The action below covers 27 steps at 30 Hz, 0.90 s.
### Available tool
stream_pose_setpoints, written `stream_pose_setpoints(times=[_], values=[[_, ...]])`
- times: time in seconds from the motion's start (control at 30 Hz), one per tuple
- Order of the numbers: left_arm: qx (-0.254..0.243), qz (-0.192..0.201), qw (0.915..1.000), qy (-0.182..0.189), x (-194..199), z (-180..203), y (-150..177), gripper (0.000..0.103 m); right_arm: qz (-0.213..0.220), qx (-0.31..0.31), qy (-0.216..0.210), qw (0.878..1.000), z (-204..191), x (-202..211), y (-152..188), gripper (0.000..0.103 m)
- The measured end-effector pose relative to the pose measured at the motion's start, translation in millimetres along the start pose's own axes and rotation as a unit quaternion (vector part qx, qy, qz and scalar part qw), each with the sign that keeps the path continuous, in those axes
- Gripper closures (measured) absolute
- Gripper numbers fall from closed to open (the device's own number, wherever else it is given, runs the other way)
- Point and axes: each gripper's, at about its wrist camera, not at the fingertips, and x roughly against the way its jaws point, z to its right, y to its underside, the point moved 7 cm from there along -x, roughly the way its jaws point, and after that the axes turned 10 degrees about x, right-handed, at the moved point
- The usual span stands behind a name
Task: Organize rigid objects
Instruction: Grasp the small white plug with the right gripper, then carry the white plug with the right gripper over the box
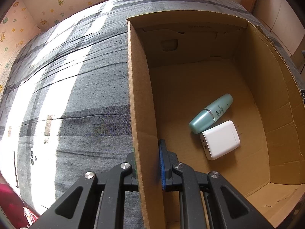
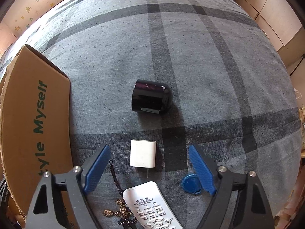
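Clamped the left gripper [image 1: 146,148] on the left wall of the box [image 1: 139,95], one finger outside, the blue-padded one inside, jaws pressed tight to the cardboard. Showed a white charger [image 1: 220,140] flat on the box floor, right of the gripper, touching a teal bottle [image 1: 211,112] lying on its side just beyond. Rested the box on a grey plaid bedspread [image 1: 76,95].

Held the right gripper [image 2: 149,147] pointing down over the bedspread, right of the box, jaws wide open. Showed nearest a white remote [image 2: 150,208], with a brass charm [image 2: 114,212] on a black cord to its left and a blue disc [image 2: 191,184] to its right, beside the right finger. Framed a white plug [image 2: 143,155] between the open fingers, neither pad touching it, prongs toward the remote. Caught a black jar [image 2: 151,97] farther off, on its side, well apart from the box.
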Motion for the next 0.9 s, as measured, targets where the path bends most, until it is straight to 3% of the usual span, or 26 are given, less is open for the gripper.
stream_pose_setpoints(times=[0.17,0.23,0.27,0.53,0.9], values=[[0.000,0.000,1.0000,0.000,0,-1,0,0.089,-0.017,0.000,-0.010,1.000,-4,-9,1,0.051],[0.000,0.001,1.0000,-0.001,-1,0,0,0.089,-0.022,0.005,-0.012,1.000,-6,-11,2,0.071],[0.000,0.001,1.0000,-0.001,-1,0,0,0.089,-0.024,0.005,-0.013,1.000,-7,-13,3,0.073],[0.000,0.001,1.0000,-0.002,-1,-1,1,0.089,-0.010,0.010,-0.013,1.000,-4,-7,8,0.075],[0.001,0.002,1.0000,0.001,-1,-2,0,0.089,0.015,0.021,-0.010,1.000,-5,32,12,0.075]])
